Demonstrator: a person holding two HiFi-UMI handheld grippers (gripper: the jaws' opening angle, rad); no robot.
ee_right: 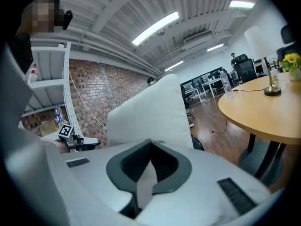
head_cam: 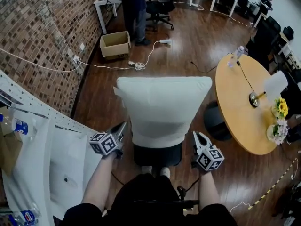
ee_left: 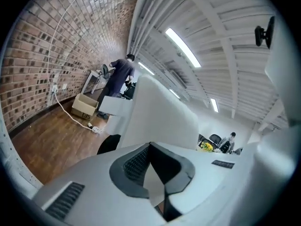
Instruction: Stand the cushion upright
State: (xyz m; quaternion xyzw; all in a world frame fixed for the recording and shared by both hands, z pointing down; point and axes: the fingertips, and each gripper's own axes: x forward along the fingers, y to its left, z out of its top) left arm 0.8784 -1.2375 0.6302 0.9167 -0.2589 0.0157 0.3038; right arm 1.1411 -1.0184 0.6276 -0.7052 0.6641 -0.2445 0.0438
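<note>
A white cushion (head_cam: 162,107) stands upright on a black stool (head_cam: 157,155) in front of me, its top edge level. My left gripper (head_cam: 121,132) is at the cushion's lower left corner and my right gripper (head_cam: 197,138) at its lower right corner. In the left gripper view the jaws (ee_left: 151,148) are shut on a fold of the cushion's white fabric (ee_left: 153,182), and the cushion (ee_left: 160,117) rises just beyond. The right gripper (ee_right: 150,144) likewise pinches a strip of white fabric (ee_right: 145,181), with the cushion (ee_right: 150,112) ahead.
A round wooden table (head_cam: 237,121) with a lamp and flowers stands close on the right. White shelving (head_cam: 28,149) with bottles runs along the left. A cardboard box (head_cam: 115,44), a floor cable and a standing person (head_cam: 134,8) are further back.
</note>
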